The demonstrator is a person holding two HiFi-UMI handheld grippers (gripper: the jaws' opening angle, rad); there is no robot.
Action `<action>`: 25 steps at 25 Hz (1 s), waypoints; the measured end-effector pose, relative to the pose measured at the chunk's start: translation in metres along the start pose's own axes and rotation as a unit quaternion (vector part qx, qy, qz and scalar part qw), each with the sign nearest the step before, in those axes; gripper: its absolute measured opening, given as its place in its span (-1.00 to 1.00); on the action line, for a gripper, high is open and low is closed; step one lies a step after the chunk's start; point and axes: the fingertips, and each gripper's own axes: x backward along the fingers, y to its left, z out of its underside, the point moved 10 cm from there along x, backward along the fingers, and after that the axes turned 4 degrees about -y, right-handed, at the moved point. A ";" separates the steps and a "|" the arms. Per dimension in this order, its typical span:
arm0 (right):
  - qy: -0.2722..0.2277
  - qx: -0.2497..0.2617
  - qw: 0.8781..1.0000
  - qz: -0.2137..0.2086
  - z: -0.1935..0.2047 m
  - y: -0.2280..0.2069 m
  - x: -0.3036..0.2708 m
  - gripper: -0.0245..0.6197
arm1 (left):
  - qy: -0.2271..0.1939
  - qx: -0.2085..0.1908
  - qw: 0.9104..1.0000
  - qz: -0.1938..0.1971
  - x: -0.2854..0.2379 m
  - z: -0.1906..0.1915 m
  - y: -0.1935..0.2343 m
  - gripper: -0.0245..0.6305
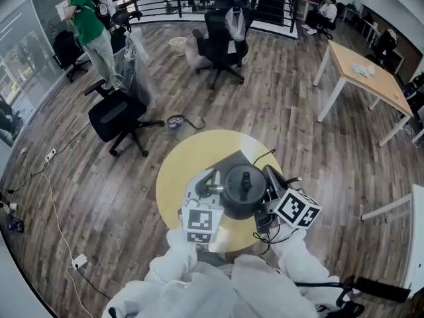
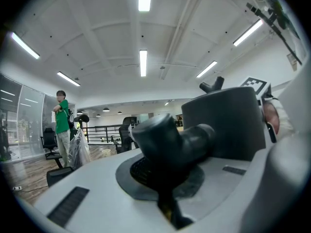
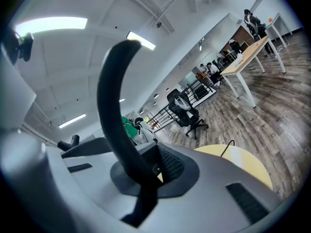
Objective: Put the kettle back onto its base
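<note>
holding black kettle (image 1: 244,189) at yellow table (image 1: 192,154), left gripper (image 2: 165,183) clamped on spout (image 2: 170,140), right gripper (image 3: 146,174) clamped on handle (image 3: 109,96)

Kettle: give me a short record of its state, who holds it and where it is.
kettle: dark, lid on, above the round yellow table
left hand-held gripper: shut on the spout
right hand-held gripper: shut on the handle
base: not made out; cannot tell whether the kettle sits on it
cable: on the table beyond the kettle
</note>
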 end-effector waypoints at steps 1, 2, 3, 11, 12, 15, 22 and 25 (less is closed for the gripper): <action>0.003 0.000 1.000 0.000 0.000 -0.001 -0.002 -0.89 | 0.002 0.002 1.000 -0.001 -0.001 0.001 0.001 -0.93; 0.006 0.001 1.000 0.000 -0.001 -0.001 -0.004 -0.89 | 0.003 0.003 1.000 -0.003 -0.002 0.001 0.001 -0.93; 0.010 0.002 1.000 -0.001 -0.003 -0.001 -0.006 -0.89 | 0.004 0.005 1.000 -0.006 -0.004 0.001 0.001 -0.93; 0.014 0.002 1.000 -0.012 -0.021 -0.025 -0.036 -0.89 | -0.003 -0.012 1.000 -0.016 -0.041 0.002 0.001 -0.93; 0.012 0.003 1.000 -0.013 -0.021 -0.029 -0.042 -0.89 | -0.003 -0.015 1.000 -0.017 -0.047 0.005 0.003 -0.93; 0.012 0.007 1.000 -0.016 -0.022 -0.043 -0.062 -0.89 | 0.001 -0.020 1.000 -0.022 -0.068 0.017 0.006 -0.93; 0.019 0.006 0.999 -0.029 -0.008 -0.078 -0.115 -0.89 | 0.010 -0.036 0.999 -0.027 -0.111 0.053 0.024 -0.93; 0.025 0.003 0.999 -0.032 0.003 -0.093 -0.135 -0.89 | 0.026 -0.041 0.998 -0.027 -0.124 0.071 0.032 -0.93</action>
